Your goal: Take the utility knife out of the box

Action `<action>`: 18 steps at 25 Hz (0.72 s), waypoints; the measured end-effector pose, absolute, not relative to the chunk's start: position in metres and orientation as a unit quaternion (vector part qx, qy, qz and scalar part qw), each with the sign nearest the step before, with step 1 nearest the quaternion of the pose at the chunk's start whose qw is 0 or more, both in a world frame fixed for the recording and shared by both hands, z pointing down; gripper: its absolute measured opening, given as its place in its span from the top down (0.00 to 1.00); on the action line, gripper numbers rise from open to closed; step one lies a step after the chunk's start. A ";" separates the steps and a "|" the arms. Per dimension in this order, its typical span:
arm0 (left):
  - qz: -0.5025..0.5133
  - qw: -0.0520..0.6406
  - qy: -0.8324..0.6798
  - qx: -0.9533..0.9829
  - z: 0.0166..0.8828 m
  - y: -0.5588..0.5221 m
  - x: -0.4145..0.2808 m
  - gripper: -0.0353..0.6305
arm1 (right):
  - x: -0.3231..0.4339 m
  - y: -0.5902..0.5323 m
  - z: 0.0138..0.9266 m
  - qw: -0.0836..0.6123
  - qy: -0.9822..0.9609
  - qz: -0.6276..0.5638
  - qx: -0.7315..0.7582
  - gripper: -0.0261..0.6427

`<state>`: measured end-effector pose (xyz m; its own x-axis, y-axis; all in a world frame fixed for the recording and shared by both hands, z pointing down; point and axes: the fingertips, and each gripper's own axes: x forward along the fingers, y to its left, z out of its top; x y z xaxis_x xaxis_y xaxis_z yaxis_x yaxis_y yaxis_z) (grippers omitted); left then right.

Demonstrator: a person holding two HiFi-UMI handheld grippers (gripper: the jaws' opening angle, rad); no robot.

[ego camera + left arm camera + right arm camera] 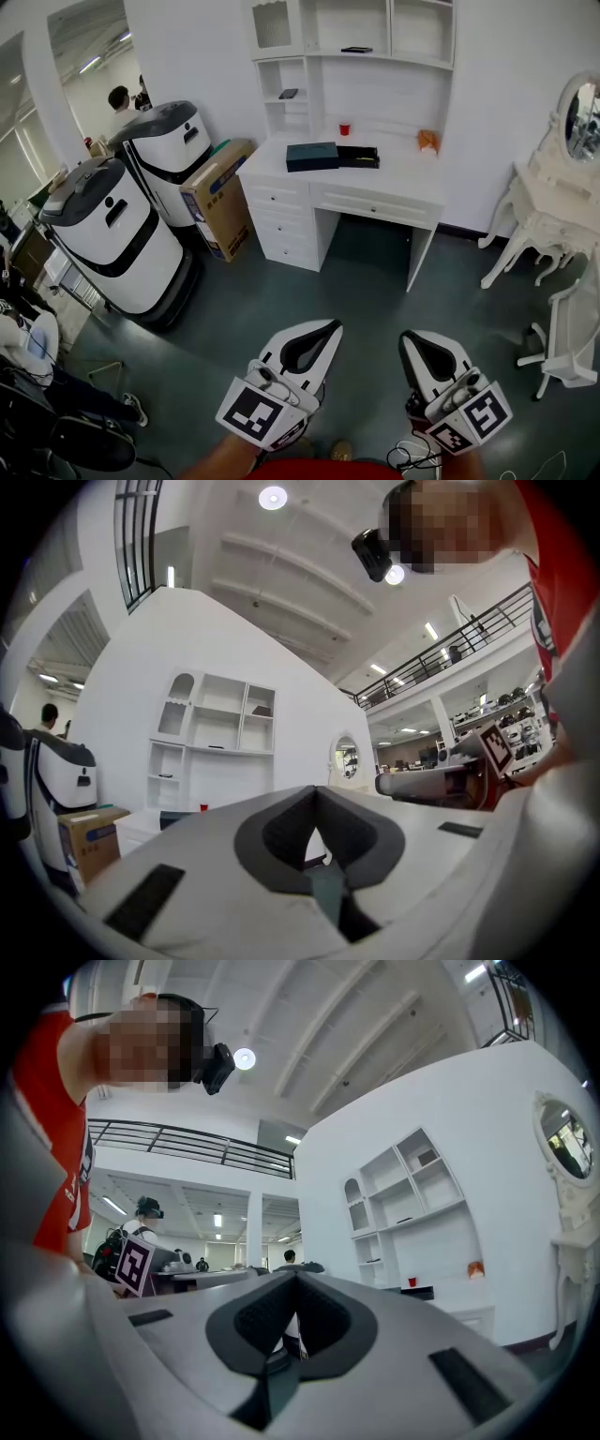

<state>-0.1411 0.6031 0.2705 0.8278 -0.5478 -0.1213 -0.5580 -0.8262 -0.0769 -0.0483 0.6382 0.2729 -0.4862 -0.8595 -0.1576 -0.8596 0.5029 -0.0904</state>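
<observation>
On the white desk (pixel 403 178) across the room lies a dark box (pixel 311 156) with a black open tray (pixel 359 157) beside it. I cannot make out the utility knife at this distance. Both grippers hang low over the grey floor, well short of the desk. My left gripper (pixel 334 324) has its jaws together with nothing between them, and my right gripper (pixel 404 336) is shut and empty too. Past my left gripper (pixel 316 788) in its own view, the dark box (pixel 174 817) is small at the left. In the right gripper view it (pixel 417 1292) lies beyond my right gripper (pixel 296 1275).
A red cup (pixel 344 129) and an orange object (pixel 427 140) stand on the desk under white shelves. Two white machines (pixel 108 234) and a cardboard box (pixel 220 197) stand left. A white vanity with a mirror (pixel 553 202) and a chair (pixel 572 337) stand right. Seated people are at the far left.
</observation>
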 end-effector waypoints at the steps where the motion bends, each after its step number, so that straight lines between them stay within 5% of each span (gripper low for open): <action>1: 0.046 0.056 0.293 -0.954 0.270 0.602 -0.138 0.89 | -0.045 0.636 0.273 0.091 0.863 0.001 -0.496 0.93; 18: 0.031 0.040 0.310 -0.949 0.289 0.473 -0.106 0.89 | -0.008 0.506 0.279 0.072 0.873 0.010 -0.482 0.93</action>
